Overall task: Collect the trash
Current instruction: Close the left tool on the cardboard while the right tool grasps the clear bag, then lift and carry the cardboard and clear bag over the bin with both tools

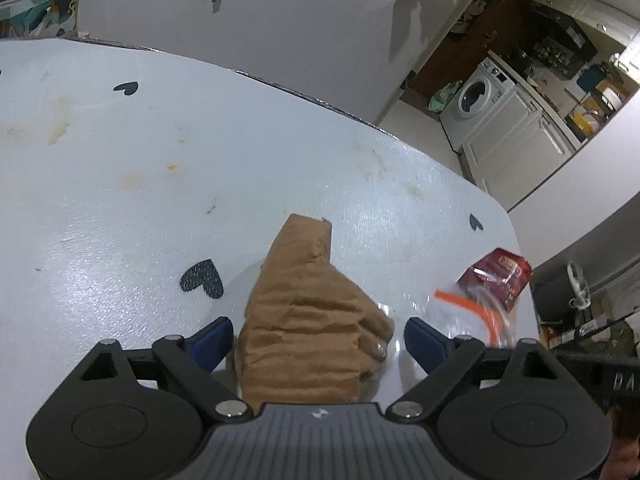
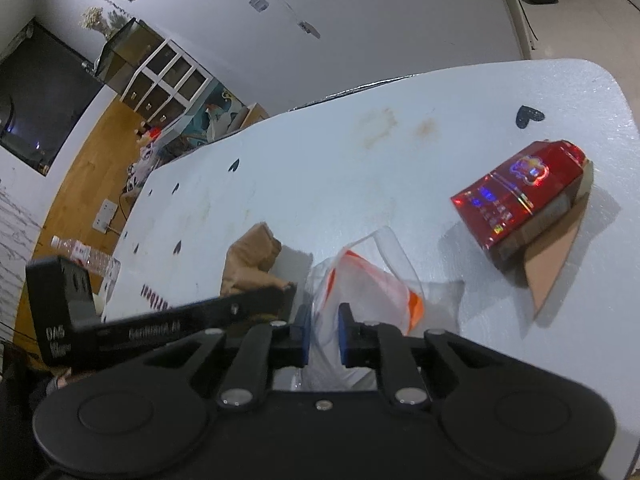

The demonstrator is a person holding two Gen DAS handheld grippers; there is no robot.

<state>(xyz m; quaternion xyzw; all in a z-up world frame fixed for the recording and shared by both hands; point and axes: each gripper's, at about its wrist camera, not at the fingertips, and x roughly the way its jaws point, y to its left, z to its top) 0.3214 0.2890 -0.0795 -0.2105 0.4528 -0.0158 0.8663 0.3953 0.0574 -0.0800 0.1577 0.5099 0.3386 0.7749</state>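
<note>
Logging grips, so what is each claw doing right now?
Left claw: open around the brown paper bag.
Right claw: shut on the clear plastic bag.

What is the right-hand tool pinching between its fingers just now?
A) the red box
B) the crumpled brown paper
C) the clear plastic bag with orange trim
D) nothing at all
C: the right gripper has its fingers closed on the clear plastic bag, while the red box lies apart on the table and the brown paper sits between the open left fingers.
</note>
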